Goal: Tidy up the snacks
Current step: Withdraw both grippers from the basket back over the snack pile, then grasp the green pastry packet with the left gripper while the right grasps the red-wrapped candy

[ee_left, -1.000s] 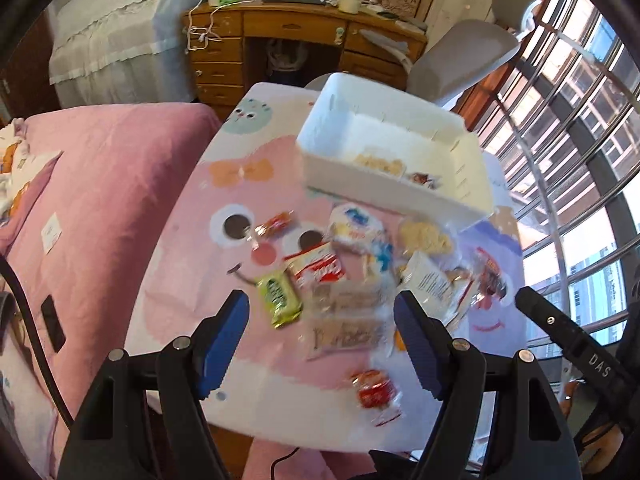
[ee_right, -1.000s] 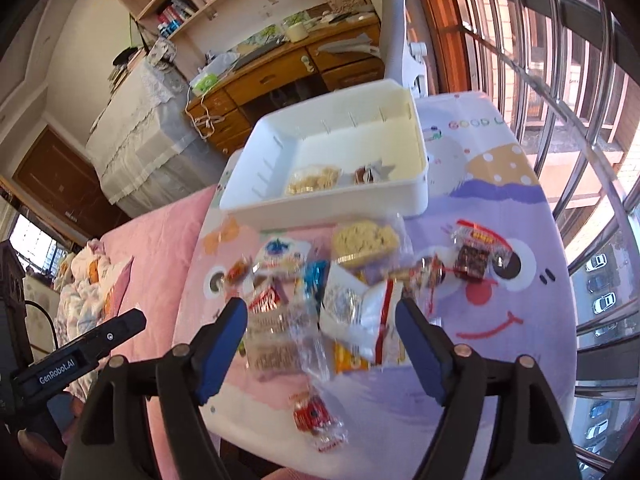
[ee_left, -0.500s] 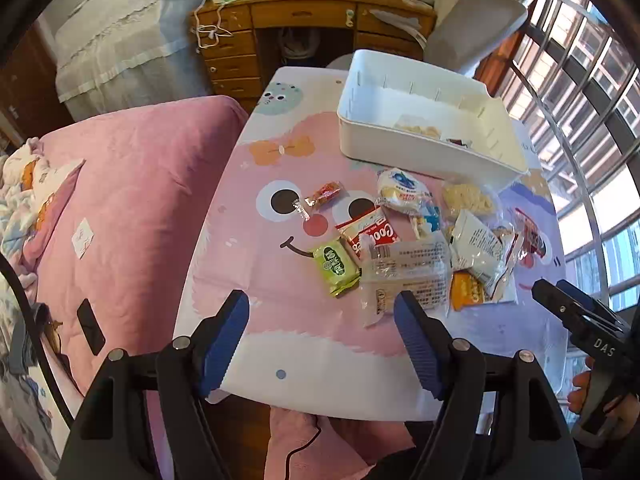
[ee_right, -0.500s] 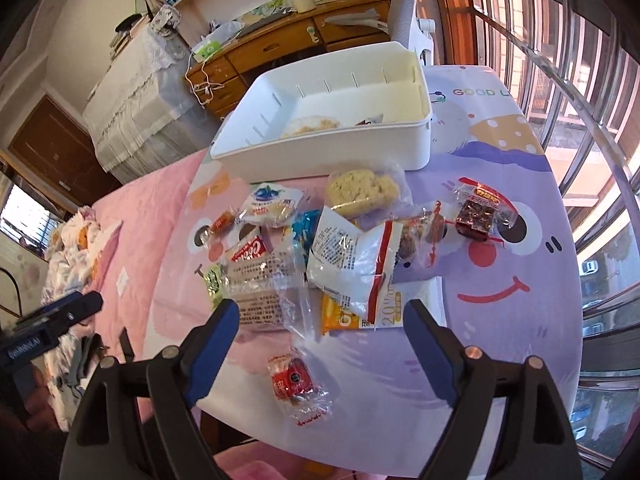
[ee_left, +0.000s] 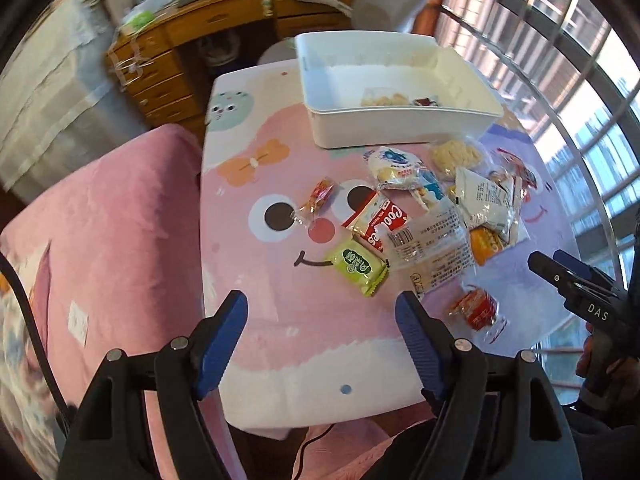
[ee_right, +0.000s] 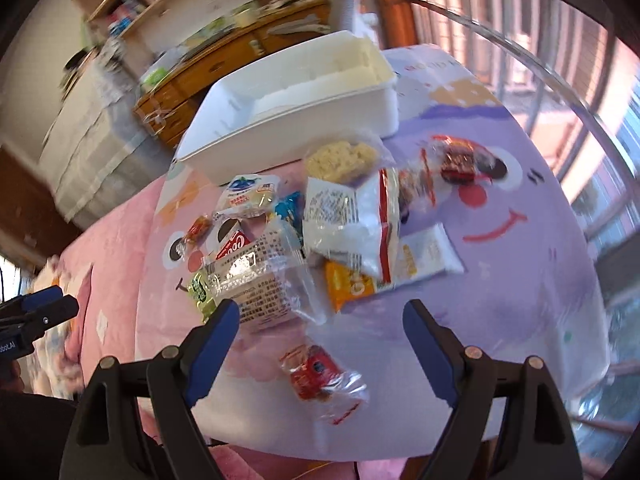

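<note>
Both grippers hang above the table with their blue-padded jaws spread and nothing between the pads. The left gripper (ee_left: 320, 336) points down at the pink half of the tablecloth near the near edge, with a green snack packet (ee_left: 357, 267) just beyond its fingertips. The right gripper (ee_right: 320, 340) is over the near edge too, and a red wrapped candy (ee_right: 316, 370) lies on the cloth in the gap between its fingers (ee_right: 214, 334), lower than the pads and not touched by them.

Beyond the green packet, a clear wrapped cake with printed text (ee_left: 430, 246) overlaps a red-and-white cookie pouch (ee_left: 374, 218). A small orange-red candy (ee_left: 316, 200) lies apart toward the left edge. Further on come a round white bun packet with a blue label (ee_left: 394, 166), a white pouch with a red stripe (ee_right: 352, 220) lying on an orange packet (ee_right: 348, 286), a clear bag of pale noodle cake (ee_right: 340, 158) and a dark chocolate-coloured snack in a red-trimmed wrapper (ee_right: 460, 160) toward the right edge.

At the far edge stands the white bin (ee_left: 400, 130), touching the noodle bag. Inside it, by the near wall, lie two small wrapped snacks (ee_left: 400, 100). Past the table, a wooden desk (ee_left: 208, 28) stands.
</note>
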Available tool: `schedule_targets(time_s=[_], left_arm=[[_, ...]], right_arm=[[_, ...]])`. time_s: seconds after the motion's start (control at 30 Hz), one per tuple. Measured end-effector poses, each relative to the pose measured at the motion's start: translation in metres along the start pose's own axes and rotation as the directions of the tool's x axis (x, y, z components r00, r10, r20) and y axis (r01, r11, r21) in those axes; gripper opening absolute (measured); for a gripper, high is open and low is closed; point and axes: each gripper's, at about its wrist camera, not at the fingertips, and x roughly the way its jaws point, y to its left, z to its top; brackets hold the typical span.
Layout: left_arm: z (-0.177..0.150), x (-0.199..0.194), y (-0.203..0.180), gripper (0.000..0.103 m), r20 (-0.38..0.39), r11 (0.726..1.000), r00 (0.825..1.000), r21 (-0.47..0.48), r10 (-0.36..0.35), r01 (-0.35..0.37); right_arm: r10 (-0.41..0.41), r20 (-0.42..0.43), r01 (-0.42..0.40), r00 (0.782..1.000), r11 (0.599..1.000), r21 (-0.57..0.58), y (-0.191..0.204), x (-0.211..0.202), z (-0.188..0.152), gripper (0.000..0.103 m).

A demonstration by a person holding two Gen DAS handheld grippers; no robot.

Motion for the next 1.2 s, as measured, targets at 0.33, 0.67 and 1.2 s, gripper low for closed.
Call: schedule_targets(time_s=[0.33,0.67,1.2], left_arm=[[0.013,0.030,0.031,0.076,-0.058,0.983,0.997,0.169,-0.060,0.069],[0.014,0.058,0.025,0.078,-0.128,0.938,0.985,0.309,-0.119,0.154],[0.023,0.102,-0.015,0.078,-0.216,0.892,0.972,0.417,-0.089,0.174]], right_arm=[[-0.134,0.078,0.117,0.988,0.974,0.194,0.017,-0.004,-0.054,0.085],[-0.245,0.120,0.217,0.962,0.954,0.208,0.037,-0.005,-0.094,0.085],[-0.353,0.093,0.360,0.931,0.931,-0.066,0.063,0.040,-0.098,0.084]])
